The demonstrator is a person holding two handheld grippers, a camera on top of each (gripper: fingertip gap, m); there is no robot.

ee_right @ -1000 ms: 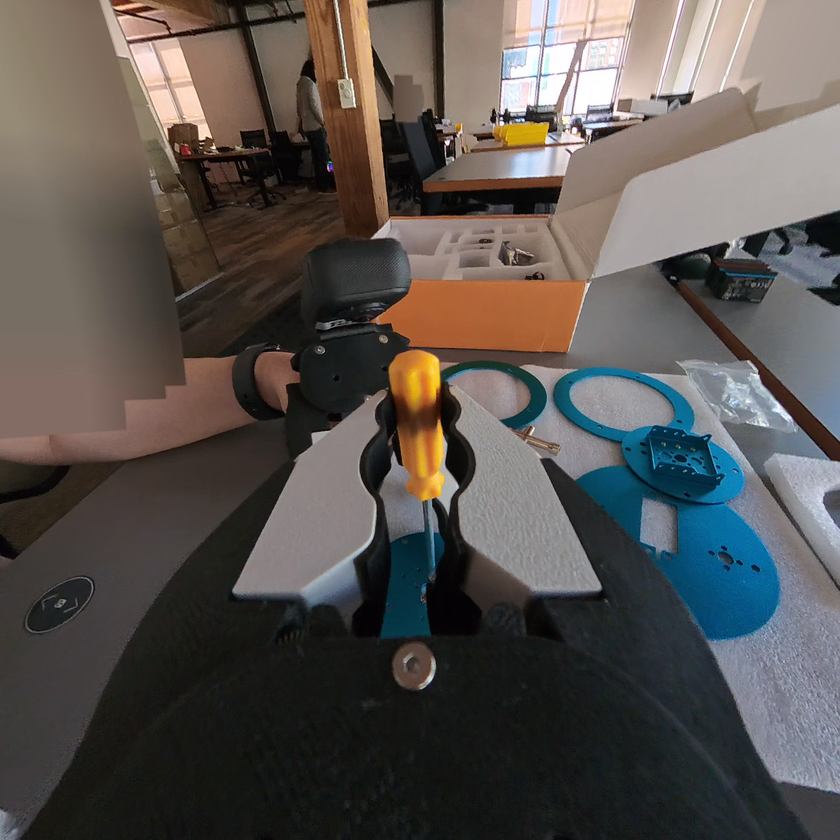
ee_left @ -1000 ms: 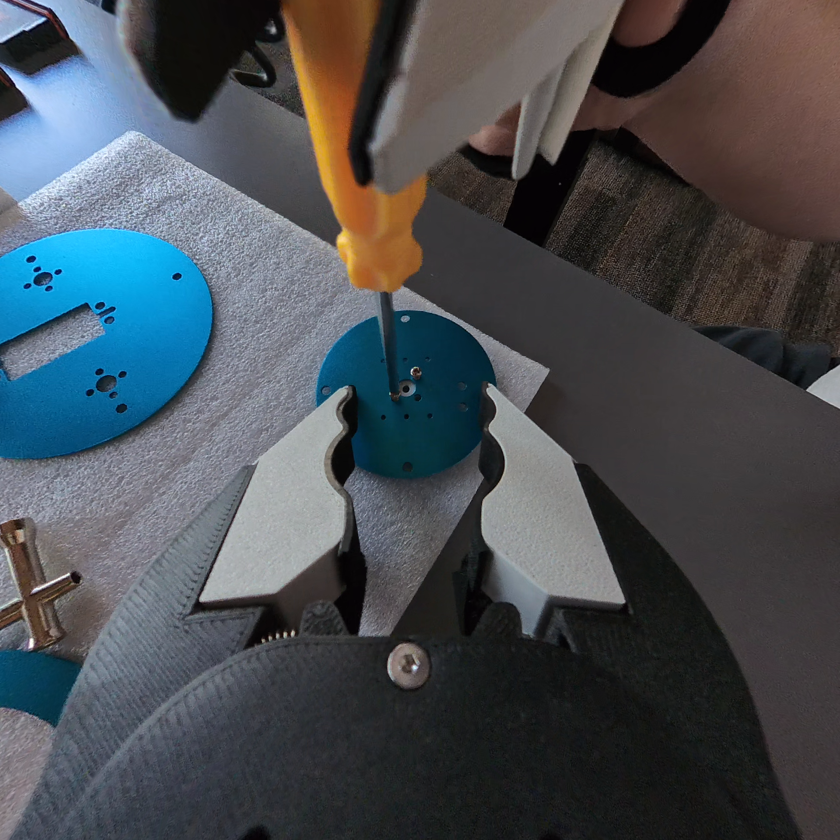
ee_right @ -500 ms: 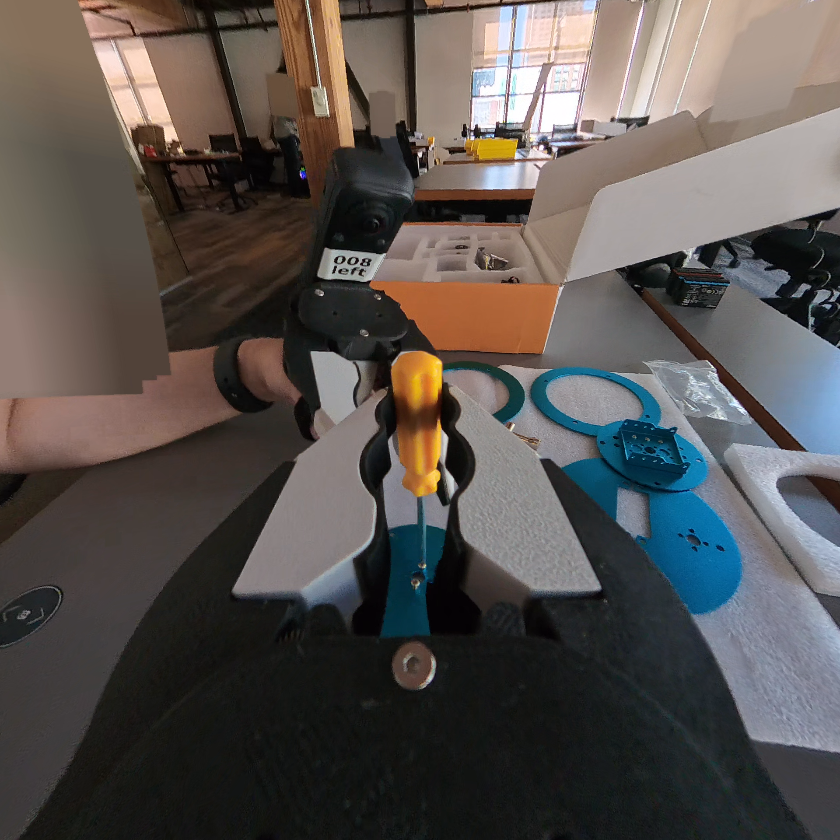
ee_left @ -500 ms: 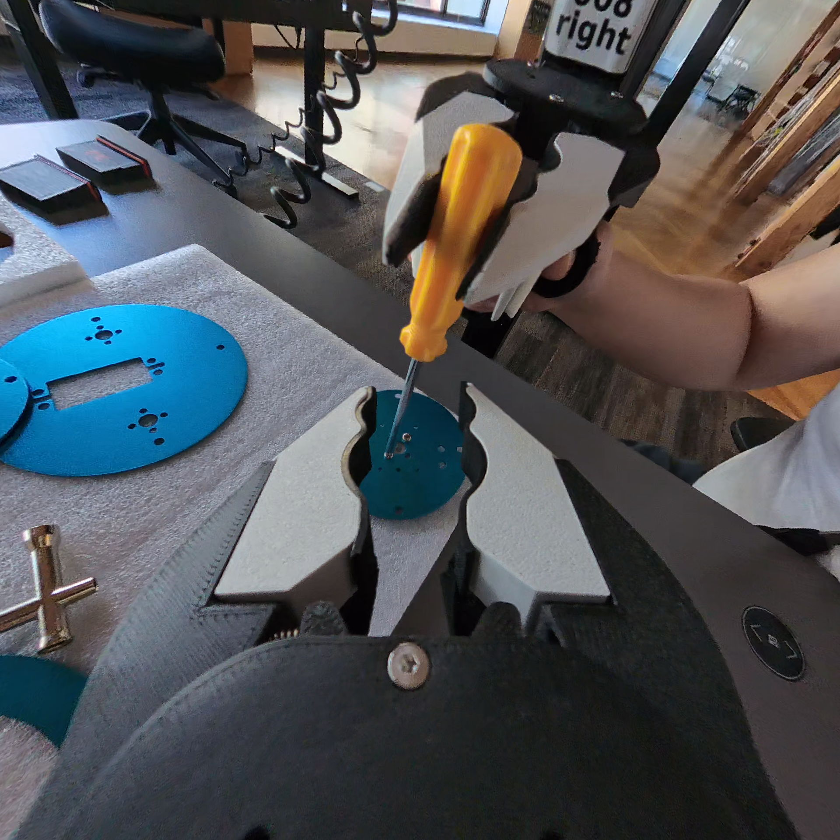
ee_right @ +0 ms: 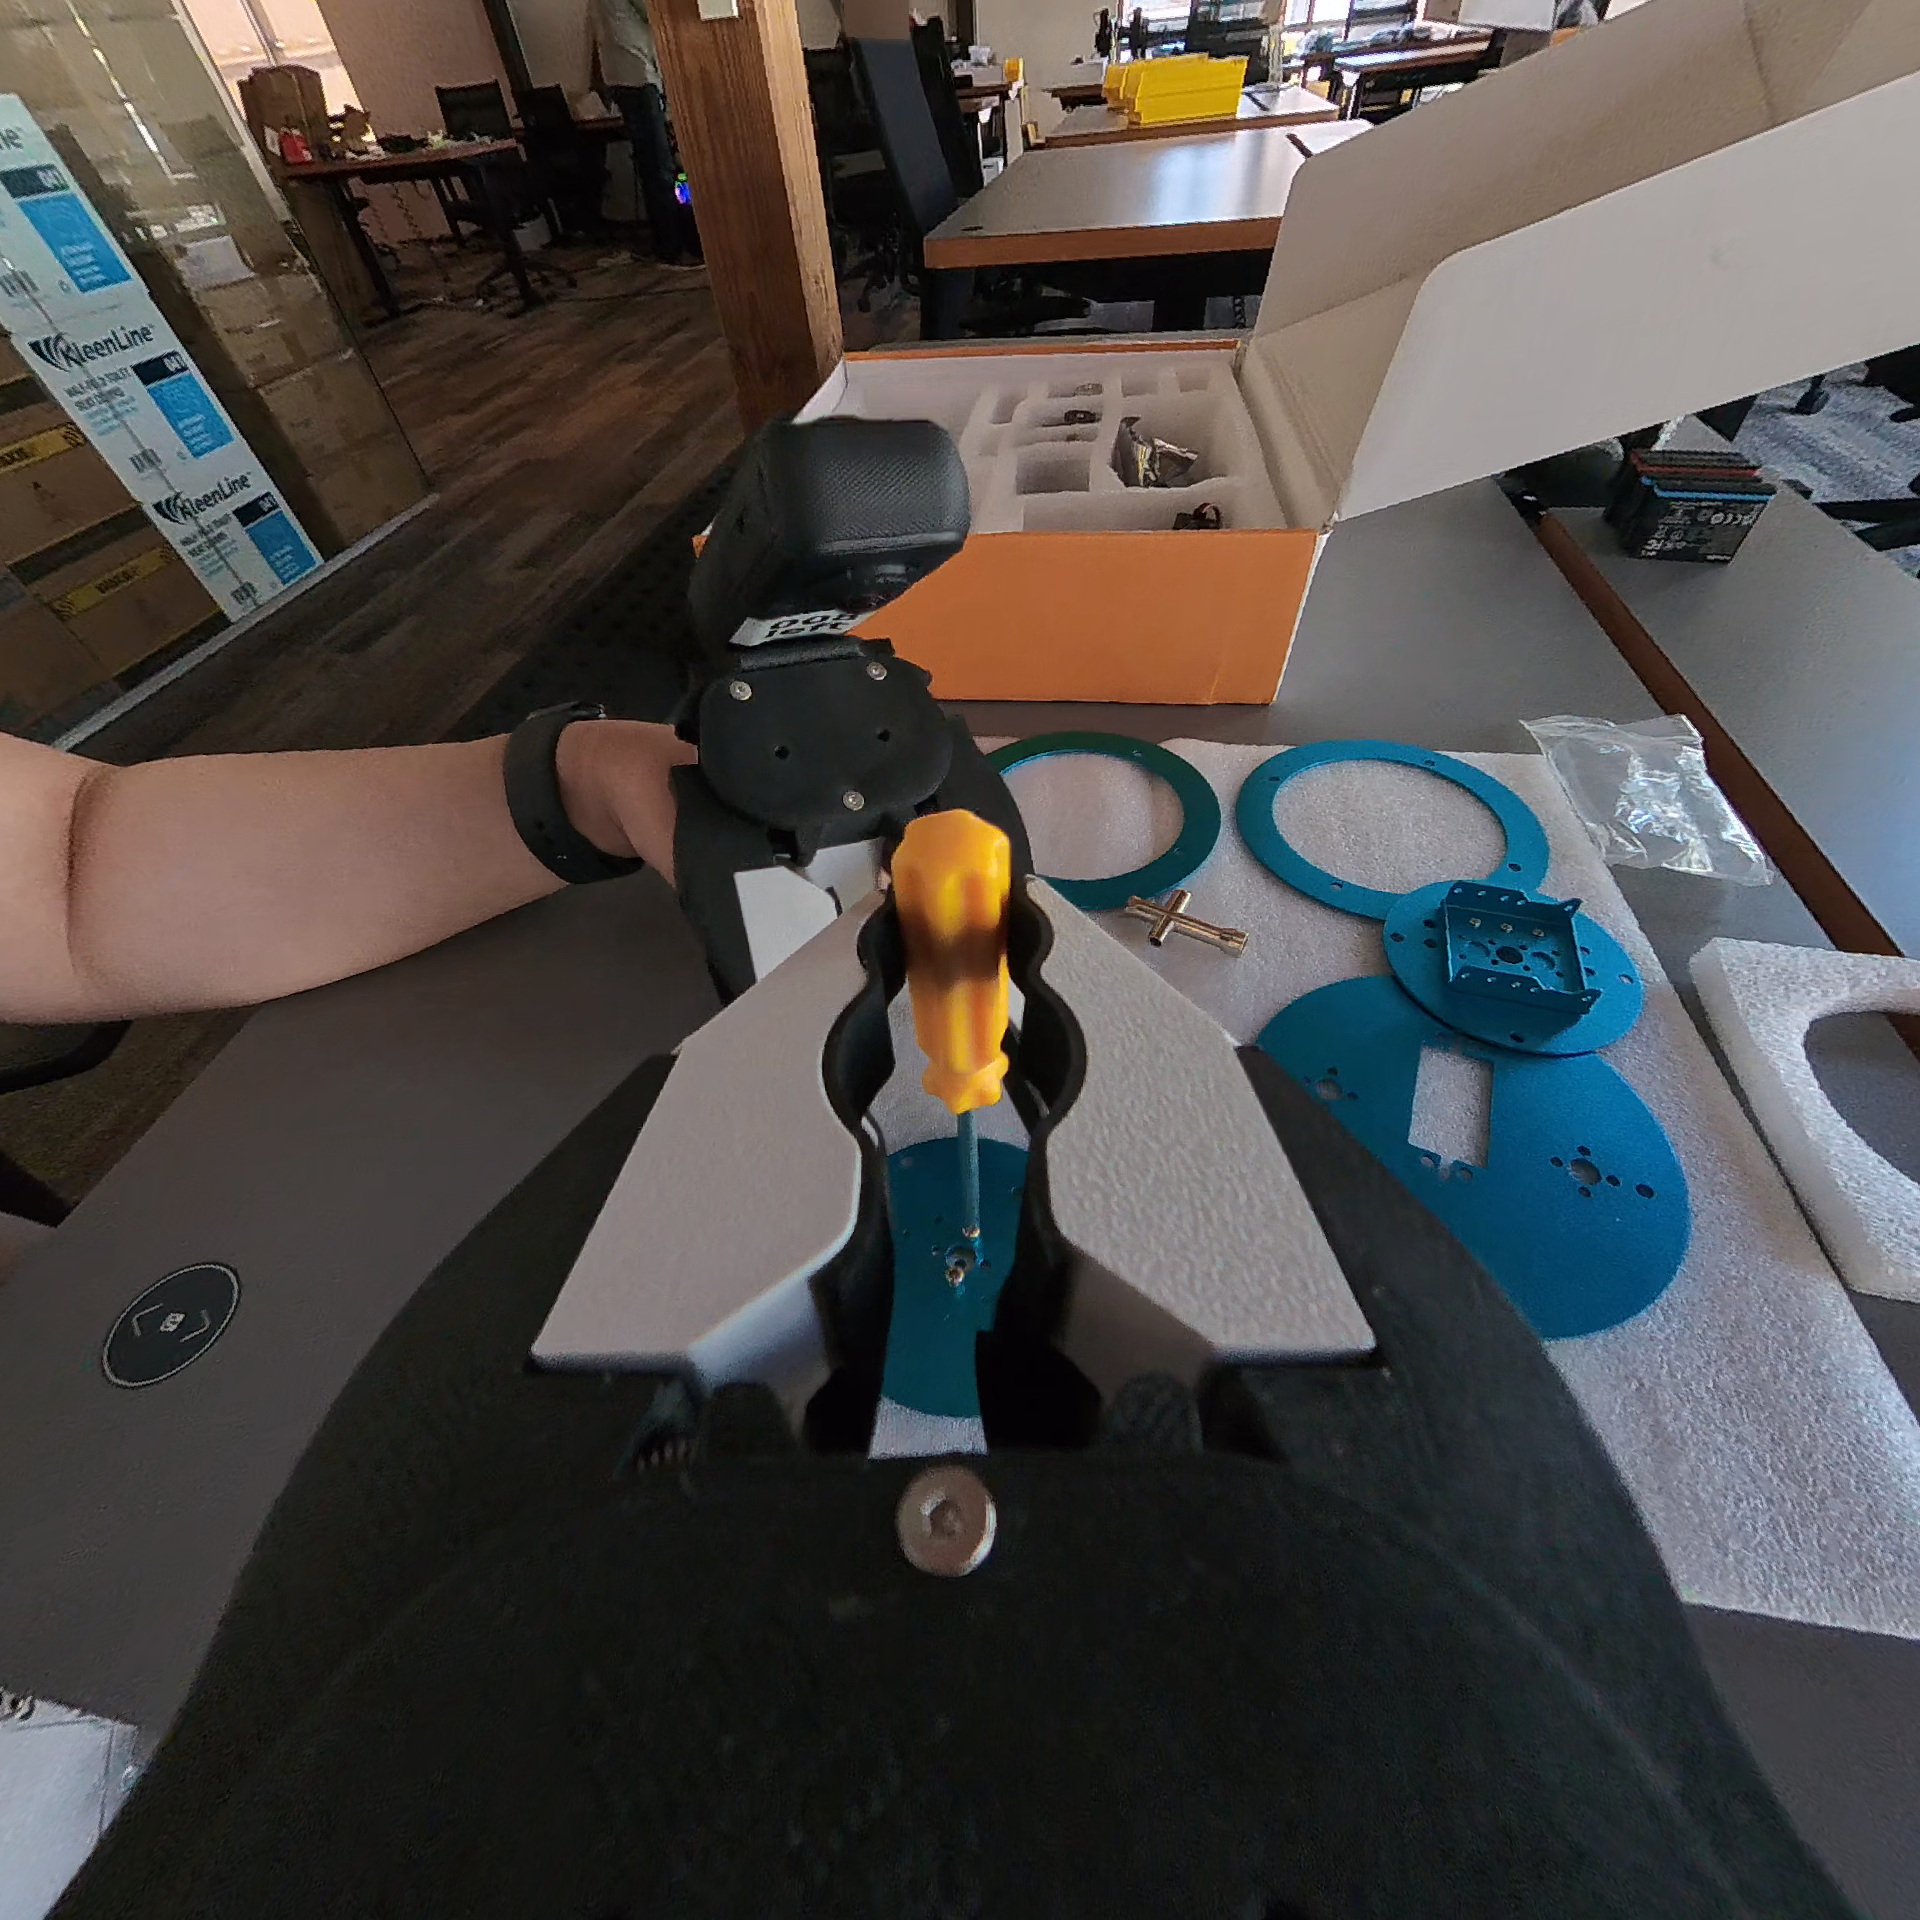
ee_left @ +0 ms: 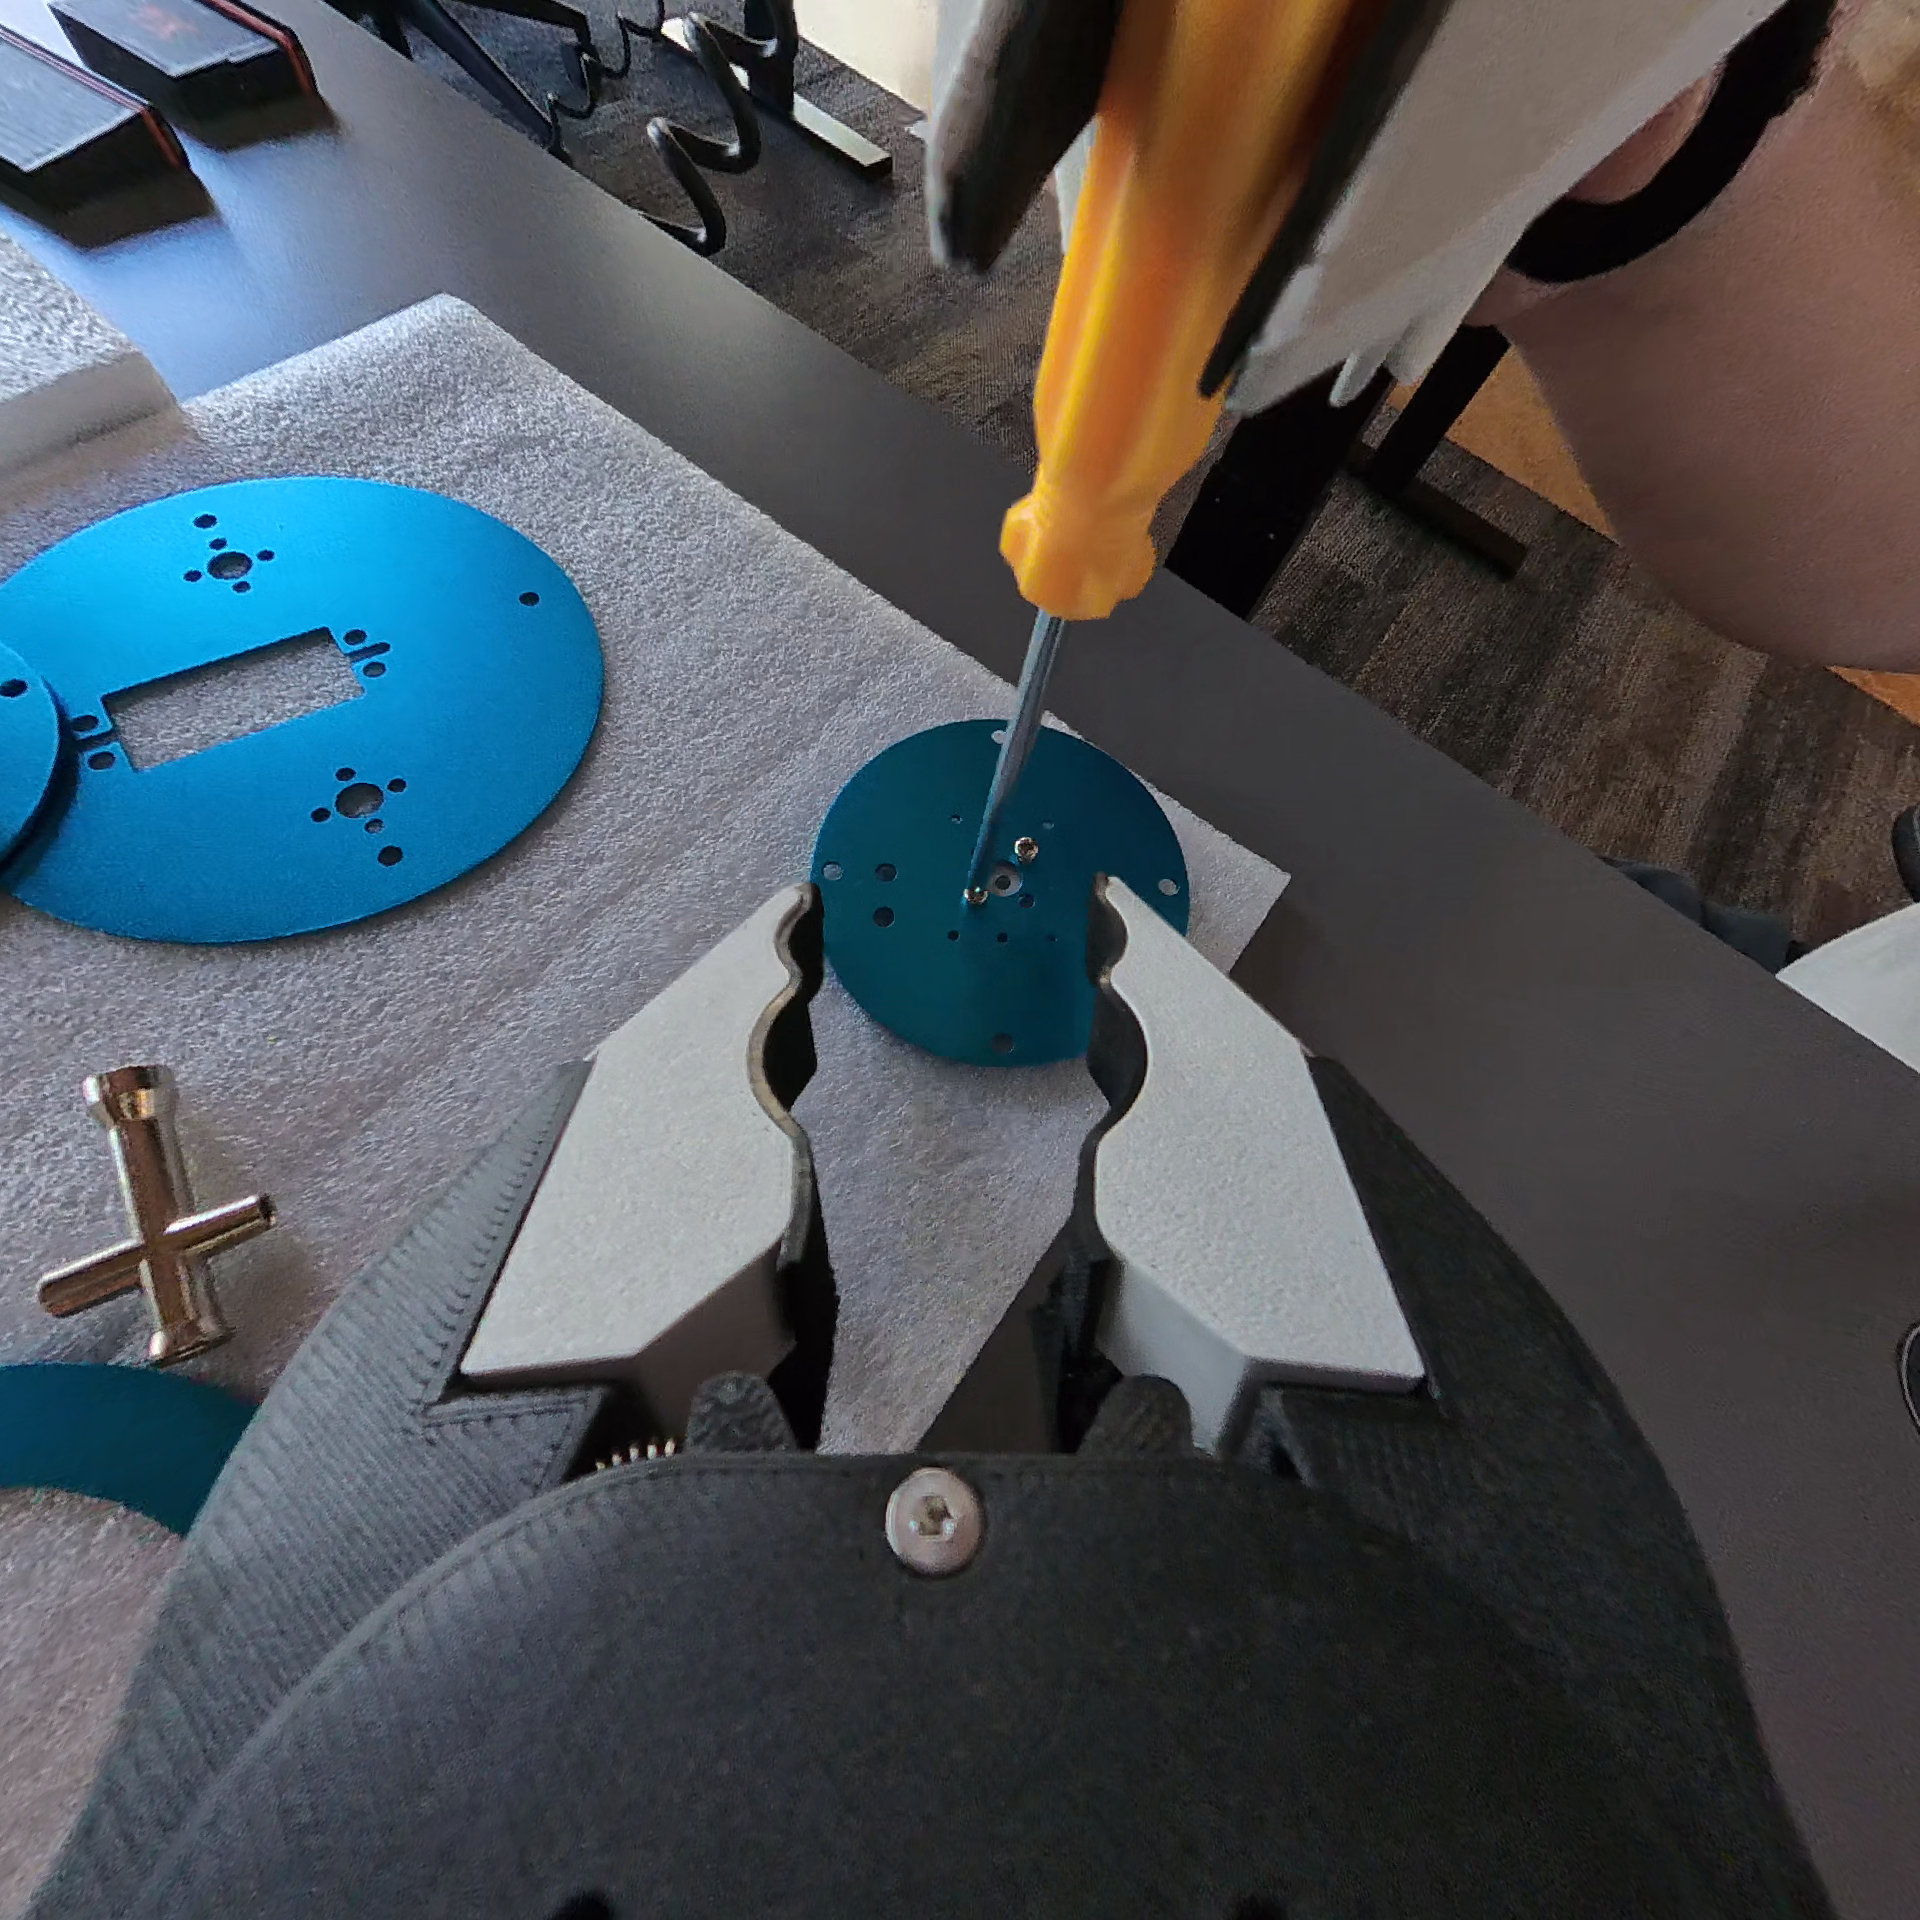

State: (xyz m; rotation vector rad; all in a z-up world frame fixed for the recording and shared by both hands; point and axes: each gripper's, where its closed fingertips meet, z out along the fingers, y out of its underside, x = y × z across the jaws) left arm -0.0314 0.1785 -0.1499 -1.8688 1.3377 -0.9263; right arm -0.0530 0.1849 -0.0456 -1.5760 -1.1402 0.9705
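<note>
the grey surface [ee_right: 436,1122] carries a white foam sheet [ee_left: 644,582] spread with blue metal parts, and an open orange box [ee_right: 1101,613] with a white lid stands at the far side. on the foam lie a large blue disc [ee_left: 312,717] with a rectangular cut-out, two blue rings [ee_right: 1382,821] side by side, a square blue bracket [ee_right: 1507,956] sitting on a smaller plate, and a small metal cross wrench [ee_left: 156,1236].

the small round blue plate [ee_left: 935,977] lies flat at the near corner of the foam, close to the surface's edge. it is dotted with little holes and has a larger hole at its middle.

as far as one can judge, screws are being driven into this plate: one screw [ee_left: 1027,849] sits beside the centre hole, apparently in already, and a second screw [ee_left: 977,894] is under the tool tip. several holes remain bare; how many need filling i cannot tell.

the right tongs [ee_right: 951,997] are closed tight on the yellow handle of a screwdriver [ee_left: 1101,436], its thin shaft tilted down to that second screw. the left tongs [ee_left: 956,904] stand spread apart, gripping nothing, one fingertip at each side of the plate's near half; whether they touch its rim i cannot tell.
</note>
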